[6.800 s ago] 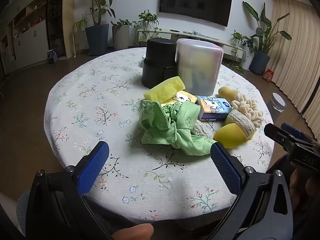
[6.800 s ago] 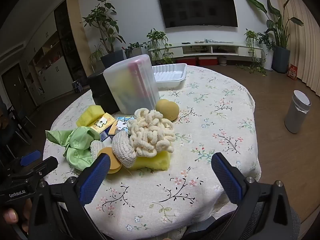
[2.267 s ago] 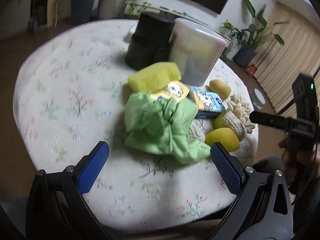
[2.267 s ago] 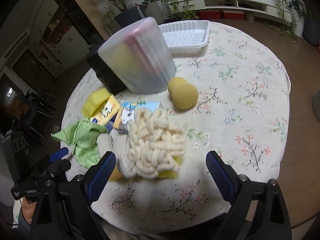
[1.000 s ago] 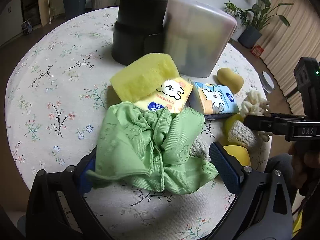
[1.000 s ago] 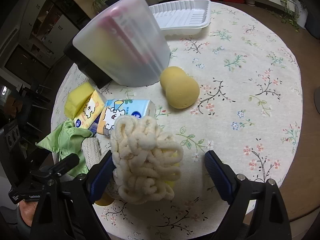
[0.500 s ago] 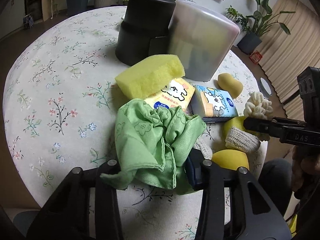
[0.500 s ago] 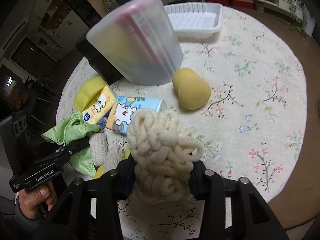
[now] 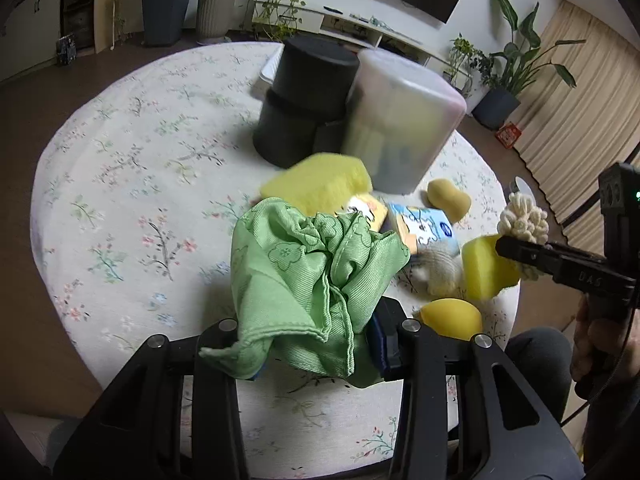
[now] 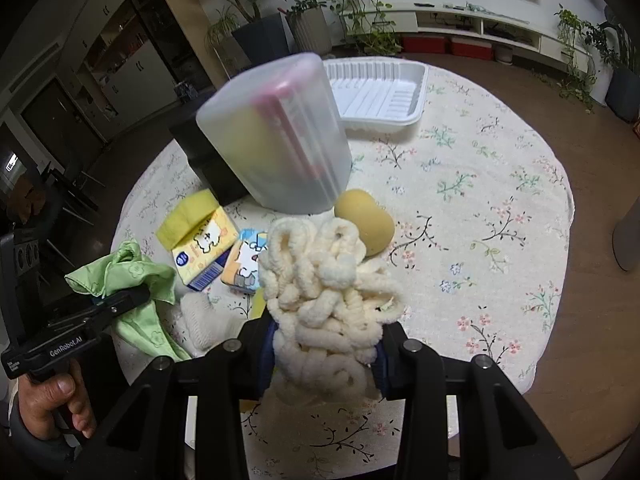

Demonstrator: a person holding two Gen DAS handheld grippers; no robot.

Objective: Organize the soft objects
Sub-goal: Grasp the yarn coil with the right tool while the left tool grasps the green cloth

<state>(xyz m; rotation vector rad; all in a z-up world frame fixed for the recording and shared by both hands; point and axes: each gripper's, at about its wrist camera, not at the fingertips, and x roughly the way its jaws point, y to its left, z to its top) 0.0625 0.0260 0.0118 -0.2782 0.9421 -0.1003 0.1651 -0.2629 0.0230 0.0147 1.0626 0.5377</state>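
Note:
My left gripper is shut on a crumpled green cloth and holds it above the floral tablecloth; the cloth also shows in the right wrist view. My right gripper is shut on a cream chenille sponge with a yellow underside, lifted off the table. On the table lie a yellow sponge, two tissue packs, a knitted scrubber, a tan peanut-shaped sponge and a yellow egg-shaped sponge.
A frosted plastic container and a black cylinder stand at the table's middle. A white ribbed tray lies behind them. The round table drops off to the floor on all sides.
Both grippers have closed, the left on the green cloth and the right on the chenille sponge, and both have lifted their loads off the table.

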